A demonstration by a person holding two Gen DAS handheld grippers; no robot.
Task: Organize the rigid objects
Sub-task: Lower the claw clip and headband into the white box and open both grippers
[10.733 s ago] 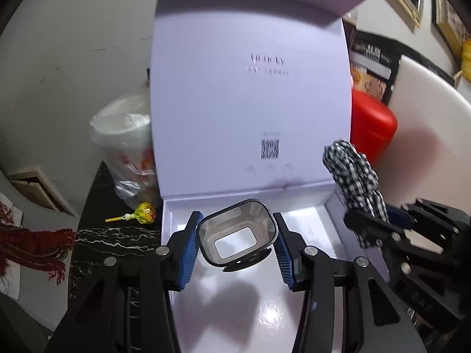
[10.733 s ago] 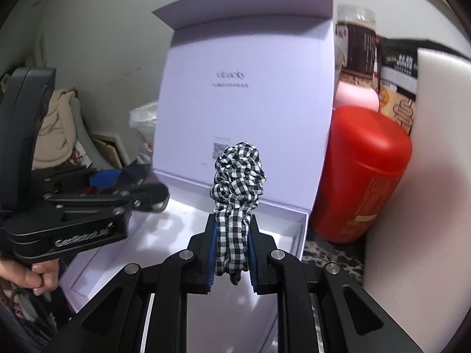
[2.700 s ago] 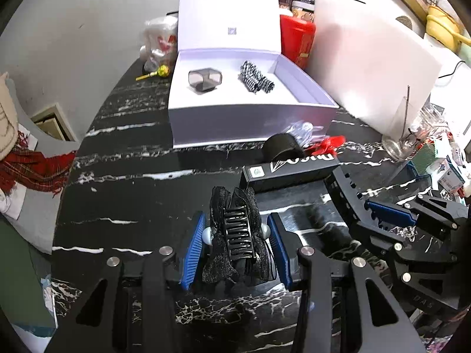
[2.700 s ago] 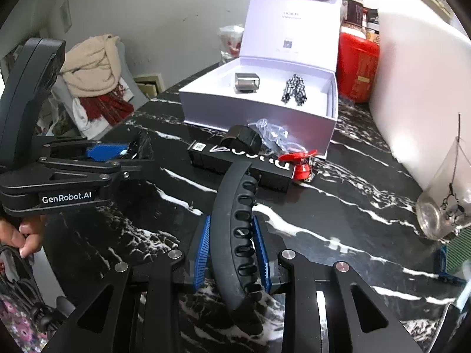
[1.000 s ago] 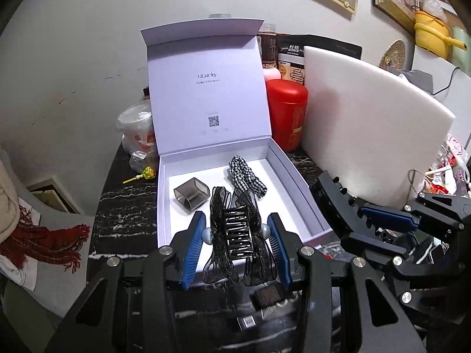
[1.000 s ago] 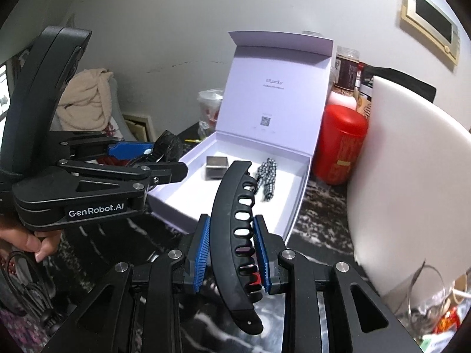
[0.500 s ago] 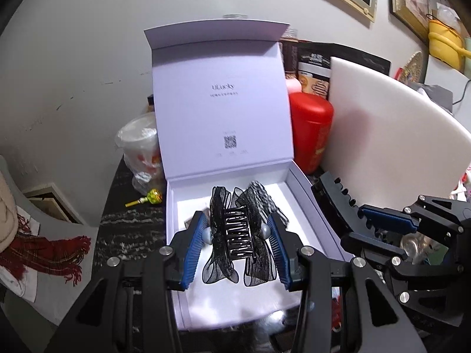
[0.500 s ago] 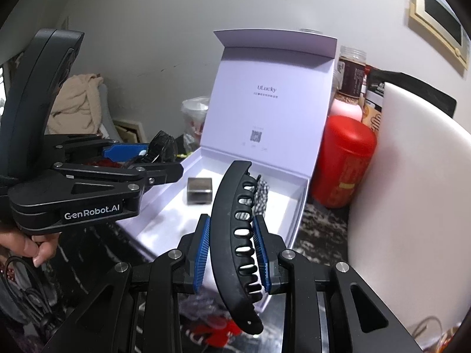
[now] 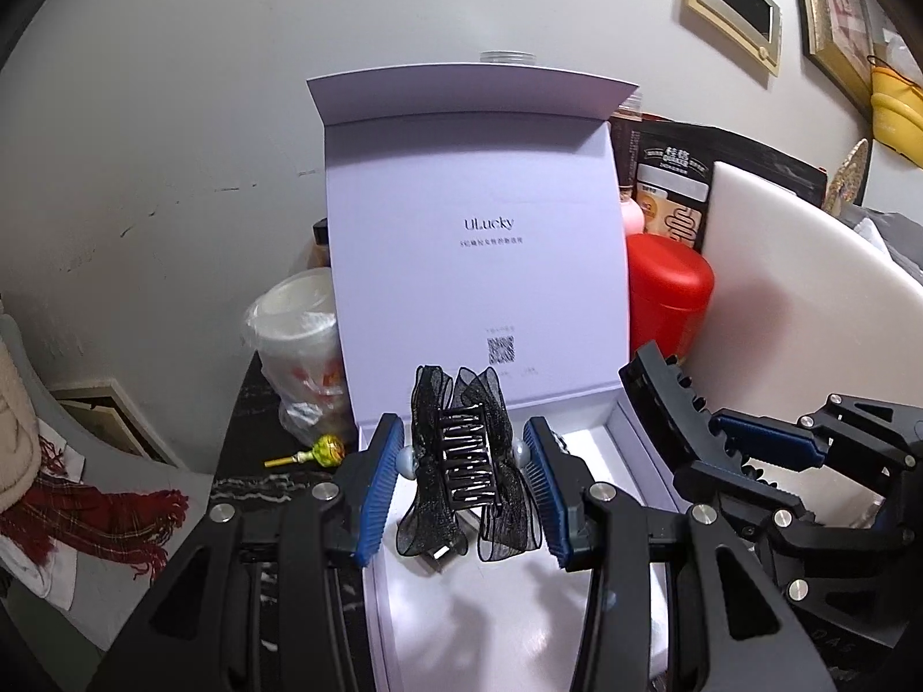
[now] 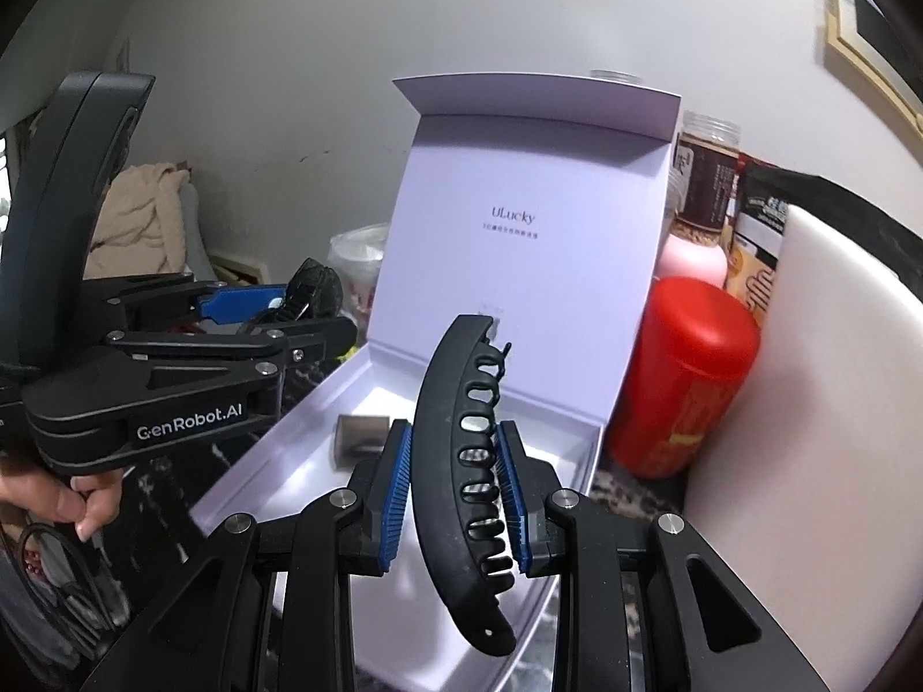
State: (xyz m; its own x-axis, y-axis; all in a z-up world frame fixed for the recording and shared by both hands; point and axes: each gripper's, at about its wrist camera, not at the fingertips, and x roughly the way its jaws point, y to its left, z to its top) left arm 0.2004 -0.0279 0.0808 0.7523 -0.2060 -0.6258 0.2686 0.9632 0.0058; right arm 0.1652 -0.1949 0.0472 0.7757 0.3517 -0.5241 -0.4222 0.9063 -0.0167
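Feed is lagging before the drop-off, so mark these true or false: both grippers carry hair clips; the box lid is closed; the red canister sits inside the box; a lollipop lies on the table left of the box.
1. Both grippers carry hair clips: true. The left gripper clamps a black mesh-bow claw clip; the right gripper clamps a long black banana clip.
2. The lid is closed: false. The white box has its lid upright.
3. The red canister sits inside the box: false. It stands outside, beside the box.
4. A lollipop lies left of the box: true.
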